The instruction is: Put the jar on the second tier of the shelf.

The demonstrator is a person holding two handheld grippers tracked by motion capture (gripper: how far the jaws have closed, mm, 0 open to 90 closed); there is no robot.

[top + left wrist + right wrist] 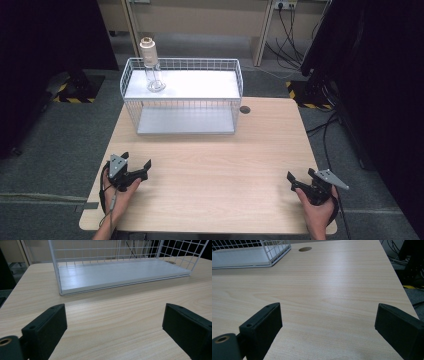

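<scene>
Resting near the light wooden desk's front corners, the left gripper and right gripper both gape wide, empty, well apart from the white two-tier wire rack at the back edge.

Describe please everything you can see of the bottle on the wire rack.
The bottle stands upright on the upper shelf of the white wire rack, in its far left corner, close to the wire rail. Its body looks like clear glass or plastic, and whether it holds anything cannot be told. On top sits a broad cream cap, wider than the body, with a brownish ring at its top. Its base rests on the white shelf board. Neither gripper touches it.
</scene>
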